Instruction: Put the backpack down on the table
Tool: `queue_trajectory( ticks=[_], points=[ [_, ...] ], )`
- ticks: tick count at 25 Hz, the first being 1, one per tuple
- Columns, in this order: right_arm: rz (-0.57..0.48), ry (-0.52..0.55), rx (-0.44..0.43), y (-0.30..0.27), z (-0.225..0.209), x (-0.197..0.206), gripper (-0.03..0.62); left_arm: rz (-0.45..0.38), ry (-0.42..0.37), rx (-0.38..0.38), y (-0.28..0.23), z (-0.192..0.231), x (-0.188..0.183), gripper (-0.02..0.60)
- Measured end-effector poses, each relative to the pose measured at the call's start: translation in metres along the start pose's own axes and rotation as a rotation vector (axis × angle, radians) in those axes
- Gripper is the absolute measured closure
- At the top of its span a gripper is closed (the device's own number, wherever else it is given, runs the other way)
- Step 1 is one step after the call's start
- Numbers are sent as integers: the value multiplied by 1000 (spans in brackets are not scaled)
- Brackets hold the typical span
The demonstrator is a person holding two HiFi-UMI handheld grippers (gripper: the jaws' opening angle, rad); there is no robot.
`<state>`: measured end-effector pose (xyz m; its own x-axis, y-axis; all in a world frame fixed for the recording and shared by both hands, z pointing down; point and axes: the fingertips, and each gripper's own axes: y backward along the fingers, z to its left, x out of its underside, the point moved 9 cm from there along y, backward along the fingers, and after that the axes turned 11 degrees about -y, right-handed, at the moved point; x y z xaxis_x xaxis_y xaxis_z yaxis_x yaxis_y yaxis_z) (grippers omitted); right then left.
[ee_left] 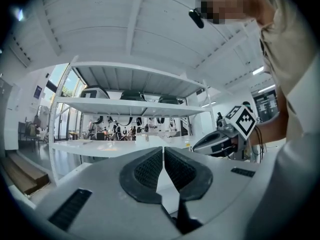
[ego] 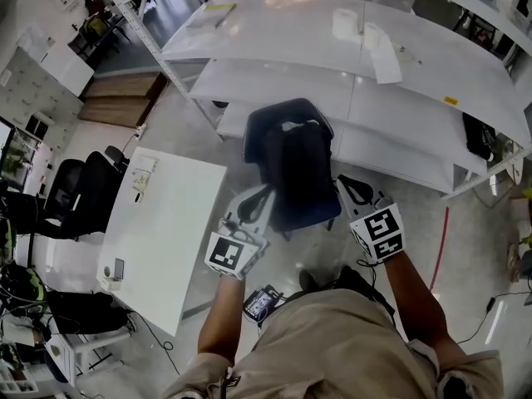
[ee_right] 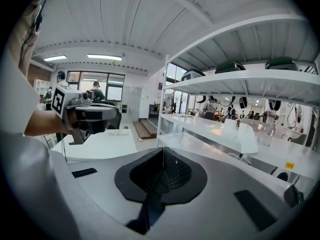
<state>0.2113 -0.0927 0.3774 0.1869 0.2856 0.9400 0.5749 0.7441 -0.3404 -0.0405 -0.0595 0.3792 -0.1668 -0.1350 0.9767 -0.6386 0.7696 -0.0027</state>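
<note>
Shelving (ego: 291,40) behind backpack (ego: 295,169), table (ego: 174,214) at left

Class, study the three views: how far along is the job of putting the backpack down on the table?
Done: the backpack is lifted and hangs in the air. In hand: the left gripper is shut on one strap, the right gripper on the other strap, carrying it between them. Left: the backpack is beside the white table, not yet on it; it must be moved over, lowered and released.
</note>
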Motion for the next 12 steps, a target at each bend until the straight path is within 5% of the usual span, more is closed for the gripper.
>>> queue_trajectory(
  ticks=[12],
  points=[
    [50, -48, -33, -66, -36, 21, 568, 93, 101, 6, -41, 38, 66, 558]
  ],
)
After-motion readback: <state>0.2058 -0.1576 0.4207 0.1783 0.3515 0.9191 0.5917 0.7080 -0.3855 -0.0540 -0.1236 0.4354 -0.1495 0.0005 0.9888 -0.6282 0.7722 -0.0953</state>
